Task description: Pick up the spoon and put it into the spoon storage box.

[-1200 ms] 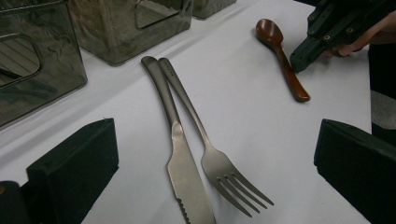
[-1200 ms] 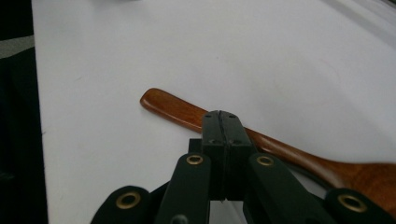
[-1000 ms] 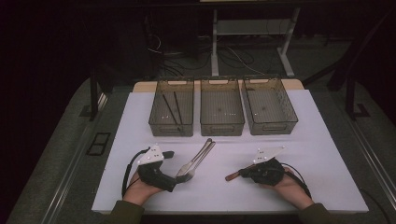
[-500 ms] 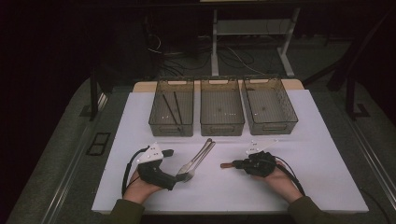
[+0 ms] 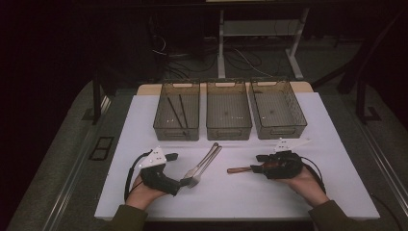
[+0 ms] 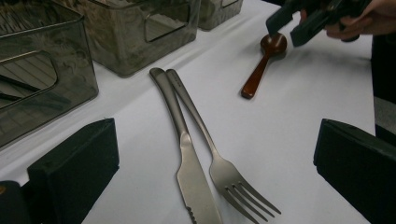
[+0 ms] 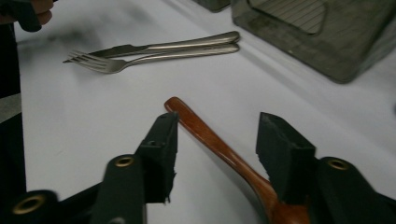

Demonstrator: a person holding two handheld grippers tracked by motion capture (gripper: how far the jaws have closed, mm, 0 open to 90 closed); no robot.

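Observation:
A brown wooden spoon (image 5: 235, 170) lies on the white table (image 5: 144, 125). My right gripper (image 5: 256, 163) sits over its bowl end. Its jaws have just been opening, and the spoon (image 7: 187, 114) runs between them with a gap on each side of my right gripper (image 7: 219, 128). A steel knife (image 6: 191, 182) and fork (image 6: 224, 172) lie side by side just ahead of my left gripper (image 6: 215, 177), which stands wide open and holds nothing. From above, the left gripper (image 5: 179, 169) rests at the fork's tines.
Three smoky plastic bins stand in a row at the back: the left bin (image 5: 176, 129) holds dark chopsticks (image 5: 174, 111), then come the middle bin (image 5: 229, 130) and the right bin (image 5: 281, 131). The table's front edge is close to both hands.
The right gripper and the spoon have shifted slightly toward the bins, and its jaws have gone from shut to open around the spoon. The left gripper has stayed put.

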